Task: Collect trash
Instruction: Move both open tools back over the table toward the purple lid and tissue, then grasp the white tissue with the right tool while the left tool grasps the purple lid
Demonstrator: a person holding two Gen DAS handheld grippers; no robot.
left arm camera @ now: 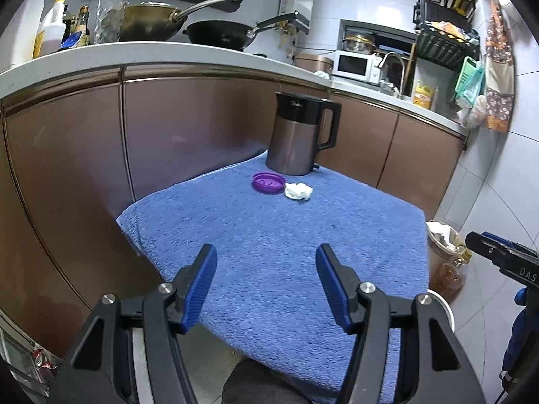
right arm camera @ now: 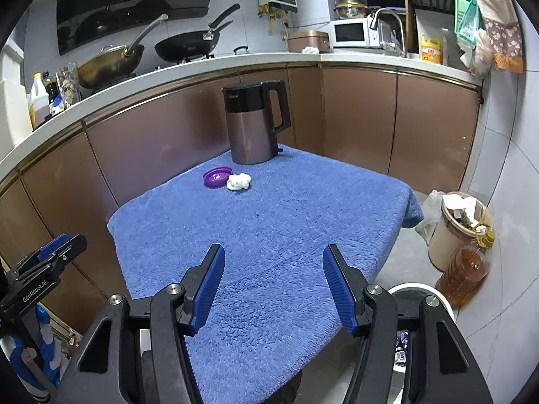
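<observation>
A crumpled white paper wad (left arm camera: 298, 191) (right arm camera: 239, 181) lies on the blue towel-covered table (left arm camera: 269, 252) (right arm camera: 269, 235), touching a purple lid (left arm camera: 268, 182) (right arm camera: 218, 176), in front of a metal kettle (left arm camera: 299, 133) (right arm camera: 256, 123). My left gripper (left arm camera: 266, 256) is open and empty over the table's near edge. My right gripper (right arm camera: 273, 256) is open and empty, also at the near edge. A full waste bin (right arm camera: 458, 225) (left arm camera: 441, 239) stands on the floor right of the table. The right gripper's side shows at the left wrist view's right edge (left arm camera: 498, 256).
Brown cabinets (left arm camera: 202, 124) (right arm camera: 357, 114) wall the table's far sides. An oil bottle (right arm camera: 466, 269) stands beside the bin, and a white round container (right arm camera: 421, 294) sits under my right gripper. Woks, bottles, a microwave and a sink are on the counter above.
</observation>
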